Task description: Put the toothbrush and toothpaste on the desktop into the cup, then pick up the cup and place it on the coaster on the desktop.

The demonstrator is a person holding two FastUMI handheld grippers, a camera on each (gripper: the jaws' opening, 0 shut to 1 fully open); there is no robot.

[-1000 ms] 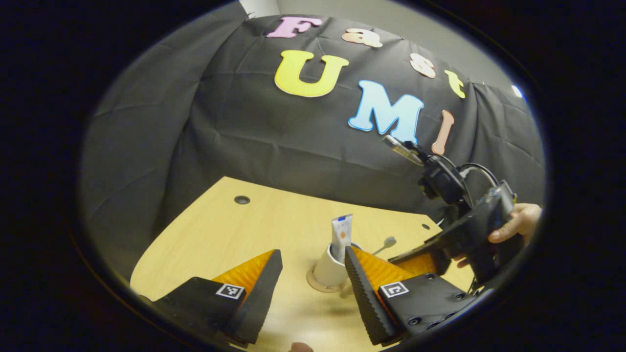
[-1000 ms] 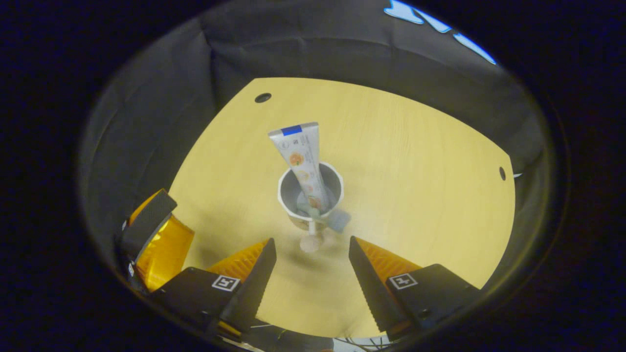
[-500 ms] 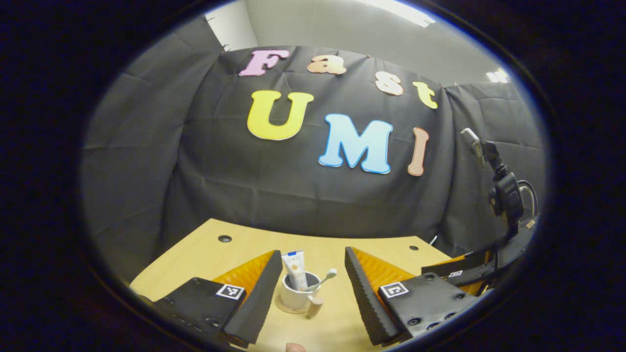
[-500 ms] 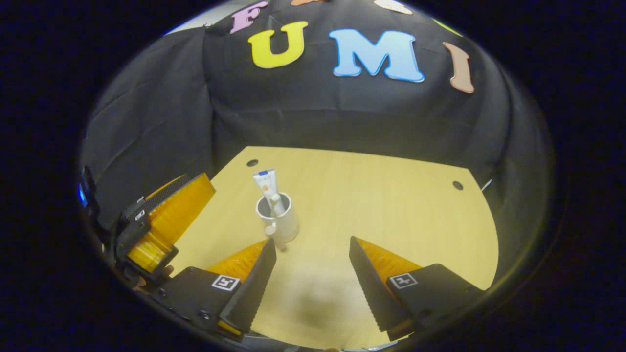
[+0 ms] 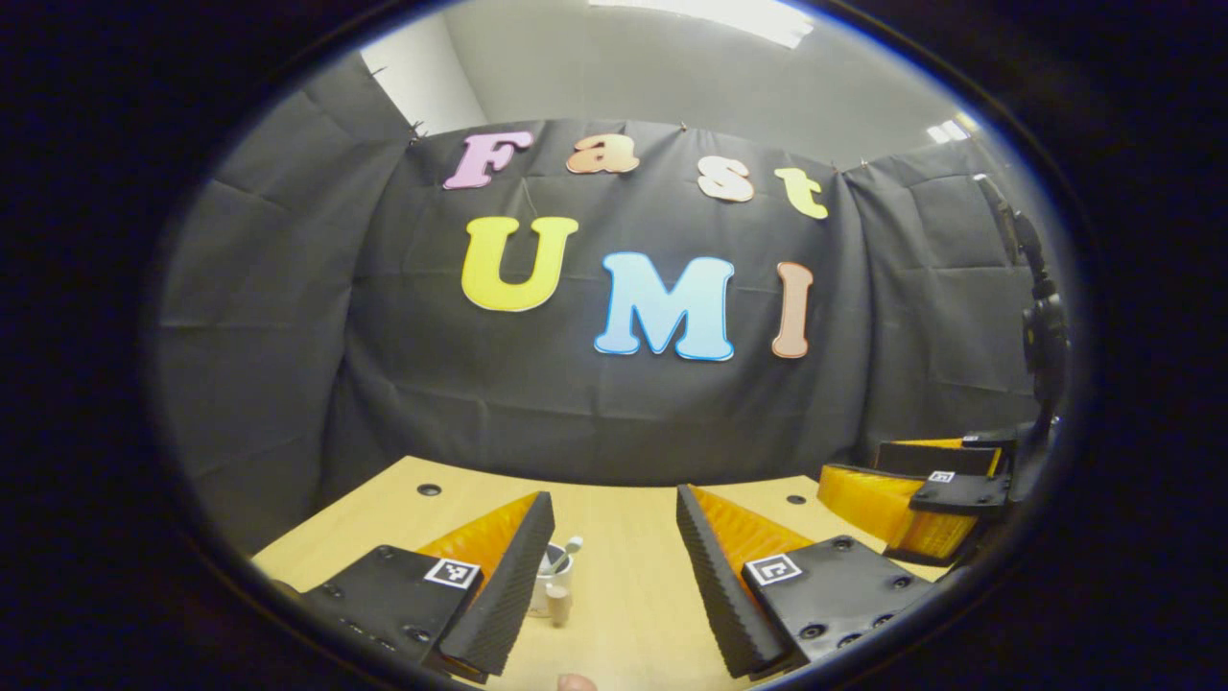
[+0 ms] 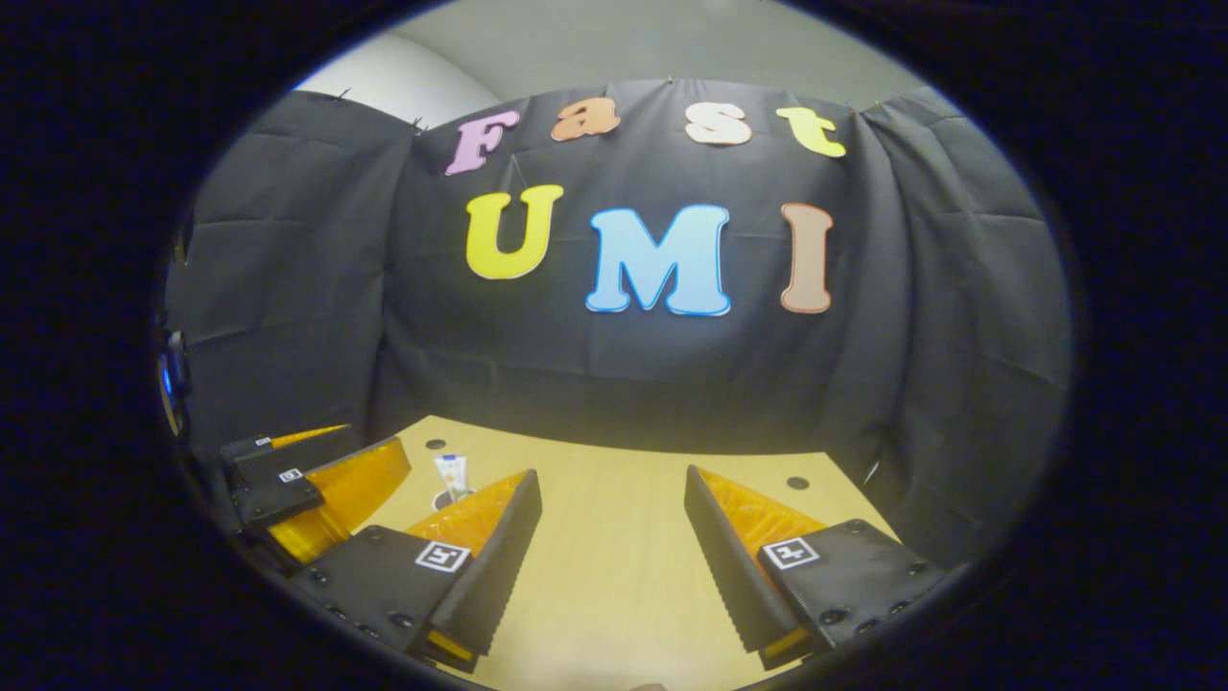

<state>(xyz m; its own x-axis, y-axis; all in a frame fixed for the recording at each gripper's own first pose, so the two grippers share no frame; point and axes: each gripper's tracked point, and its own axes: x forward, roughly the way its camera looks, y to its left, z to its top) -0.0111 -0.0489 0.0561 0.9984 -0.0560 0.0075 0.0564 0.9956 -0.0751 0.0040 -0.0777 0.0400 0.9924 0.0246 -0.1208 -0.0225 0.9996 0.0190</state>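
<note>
A white cup point(image 5: 554, 574) stands on the wooden desktop point(image 5: 624, 595), small and half hidden behind one finger of my left gripper point(image 5: 614, 494). A toothbrush head point(image 5: 573, 545) pokes out of its rim. In the right gripper view the toothpaste tube point(image 6: 451, 474) stands upright in the cup, whose dark rim point(image 6: 441, 499) peeks out beside a finger. Both grippers are open, hold nothing, and sit well back from the cup. My right gripper point(image 6: 611, 473) shows the left gripper point(image 6: 307, 475) off to its left. The right gripper point(image 5: 921, 494) appears at the right of the left gripper view.
The desktop point(image 6: 614, 576) ends at the black cloth wall behind. Small round holes point(image 5: 429, 489) point(image 5: 795, 499) mark its far corners. A camera mast point(image 5: 1041, 326) rises above the right gripper at the far right.
Both grippers drew back from the cup and tilted up, so the cup shrank and slid toward the left fingers. The wall now takes up most of each view.
</note>
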